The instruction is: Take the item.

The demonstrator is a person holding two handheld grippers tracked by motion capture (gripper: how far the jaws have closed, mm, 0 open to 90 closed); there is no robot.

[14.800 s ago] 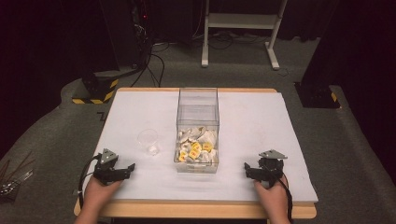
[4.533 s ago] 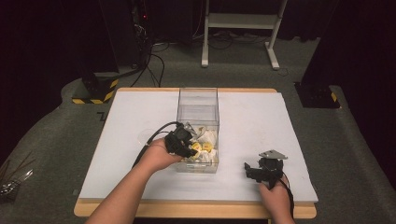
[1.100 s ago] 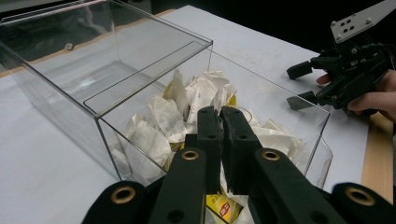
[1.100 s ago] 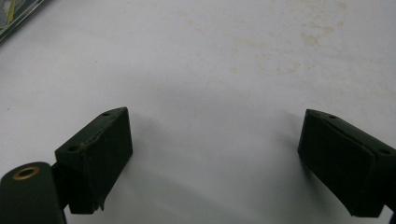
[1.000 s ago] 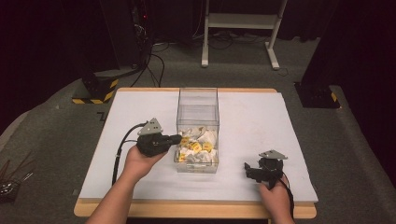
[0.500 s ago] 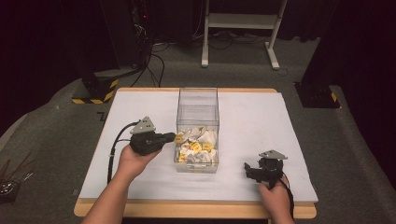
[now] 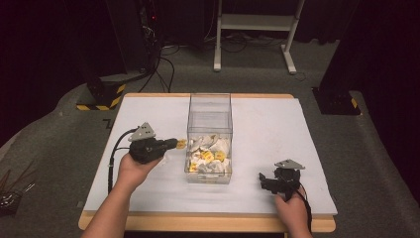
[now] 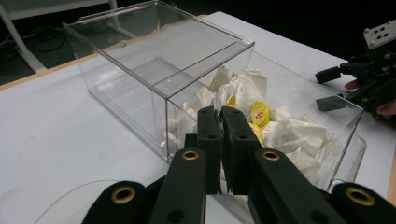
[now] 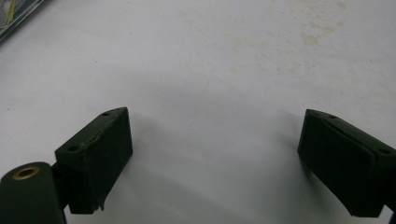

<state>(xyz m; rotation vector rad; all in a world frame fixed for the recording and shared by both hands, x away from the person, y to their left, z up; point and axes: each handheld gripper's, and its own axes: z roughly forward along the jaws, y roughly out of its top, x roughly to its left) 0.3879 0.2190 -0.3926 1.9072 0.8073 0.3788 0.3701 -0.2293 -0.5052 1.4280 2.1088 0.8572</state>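
Since the picture from a second back, the left claw (image 7: 174, 144) has drawn leftward away from the clear box (image 7: 209, 130), carrying a small yellow packet (image 7: 181, 144) at its tip; the right claw (image 7: 268, 180) has kept its place near the front right corner of the surface (image 7: 277, 124). In the left claw's own view the jaws stand pressed nearly together on something thin, of which little can be seen between them; the high view shows the yellow packet pinched there, just outside the box's left wall and above the white surface. The right claw rests with its jaws spread wide, nothing between them but bare surface. As for progress, I judge one packet has been lifted out of the box and not yet set down; a low clear dish (image 8: 70, 205) sits just below the left claw and looks the likely place for it, though that is a guess. A heap of white and yellow packets (image 7: 208, 154) remains in the near end of the box, so most of the work appears left. The held packet is too small to read its long axis surely; it seems to stick out toward the box, in line with the jaws. The box itself runs lengthwise from near to far.
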